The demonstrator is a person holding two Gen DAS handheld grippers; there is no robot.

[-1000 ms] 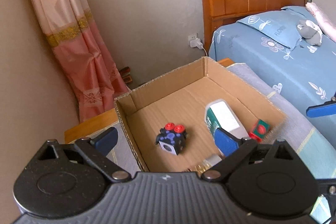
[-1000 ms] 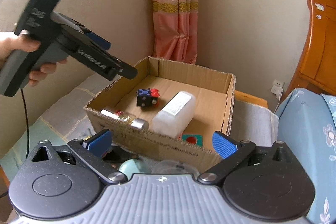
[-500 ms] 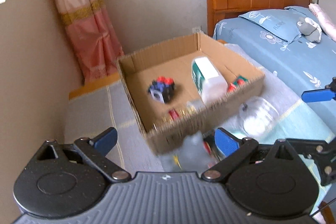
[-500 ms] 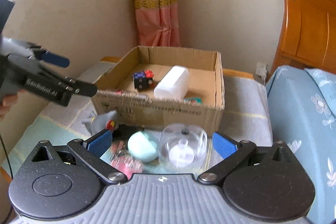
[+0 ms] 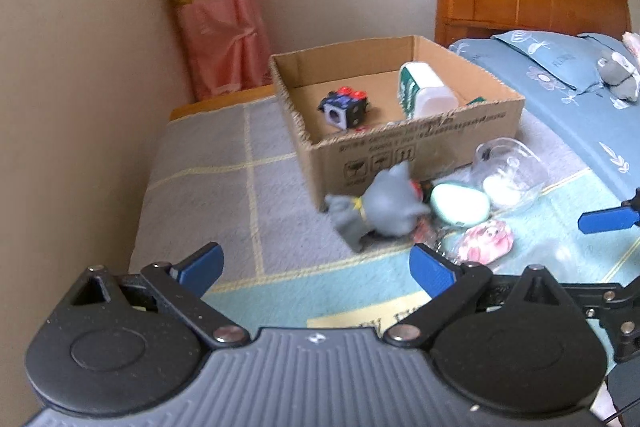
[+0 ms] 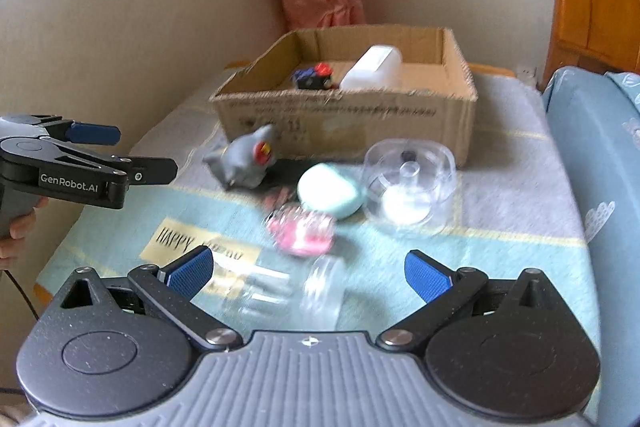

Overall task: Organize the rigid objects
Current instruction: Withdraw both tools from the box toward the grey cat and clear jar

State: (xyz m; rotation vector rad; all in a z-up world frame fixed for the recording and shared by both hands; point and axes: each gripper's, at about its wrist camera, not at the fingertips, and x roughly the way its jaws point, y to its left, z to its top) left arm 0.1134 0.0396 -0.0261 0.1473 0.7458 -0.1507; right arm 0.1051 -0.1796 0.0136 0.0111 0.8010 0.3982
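Cardboard box (image 5: 420,143) taken as landmark; it sits on a blanket-covered desk (image 5: 208,163) beside a bed (image 5: 560,95).

Inside the box: a dark cube toy with red buttons (image 5: 345,107) near the left wall, a white plastic bottle with a green label (image 5: 424,91) lying on its side to the cube's right. Something small and green shows at the box's right front corner; too little visible to name.

In front of the box, on the desk: grey cat figurine (image 5: 380,207) touching or just off the front wall, a mint-green oval case (image 5: 460,205) just to its right, a clear domed container (image 6: 408,183) further right and close to the front wall, a pink wrapped item (image 6: 302,231) further out from the box than the mint case. A clear jar on its side (image 6: 284,291) lies furthest out, directly ahead of the right tongs (image 6: 308,275).

Left tongs (image 5: 316,267): spread, holding nothing, aimed toward the cat figurine from well out in front of the box. Right tongs: spread, empty too.

Step in hand, by my reading: between placements, choosing the next loose item. Most still remain outside the box.

Next move: likely the left tongs close in on the figurine, pinch across its rounded body, lift over the front wall. The shape is uneven; a grip low on the body looks safer than on the ears.
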